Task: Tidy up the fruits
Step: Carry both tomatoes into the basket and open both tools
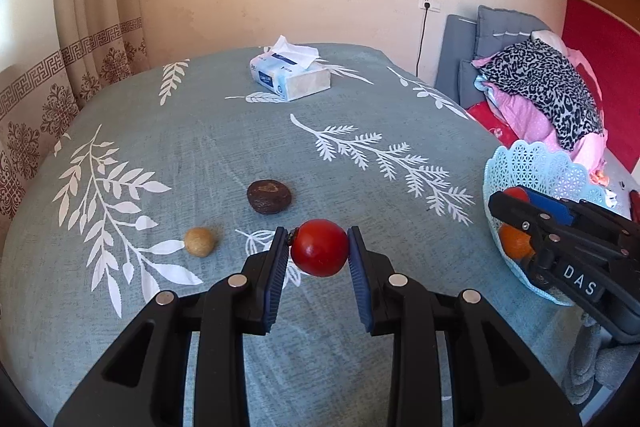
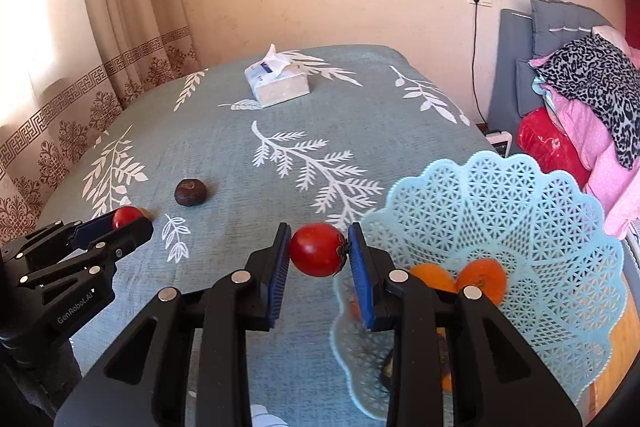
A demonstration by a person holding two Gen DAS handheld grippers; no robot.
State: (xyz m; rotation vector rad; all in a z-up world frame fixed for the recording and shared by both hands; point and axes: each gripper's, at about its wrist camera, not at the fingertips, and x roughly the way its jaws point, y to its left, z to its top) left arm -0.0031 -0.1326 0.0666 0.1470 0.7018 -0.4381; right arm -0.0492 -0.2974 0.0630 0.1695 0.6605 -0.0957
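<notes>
My left gripper [image 1: 319, 247] is shut on a red tomato [image 1: 319, 247] and holds it just above the grey-green tablecloth. A dark brown fruit [image 1: 269, 196] and a small tan fruit [image 1: 199, 241] lie on the cloth ahead and to the left. My right gripper [image 2: 319, 249] is shut on a second red tomato [image 2: 317, 249] at the left rim of the pale blue lattice basket [image 2: 532, 211]. Two oranges [image 2: 482, 279] lie in the basket. The left gripper also shows in the right wrist view [image 2: 120, 223], and the right gripper in the left wrist view [image 1: 516, 199].
A tissue box [image 1: 290, 75] stands at the far side of the table. The basket [image 1: 532, 167] sits at the table's right edge. A bed with piled clothes [image 1: 548, 87] is to the right, curtains [image 1: 60, 67] to the left.
</notes>
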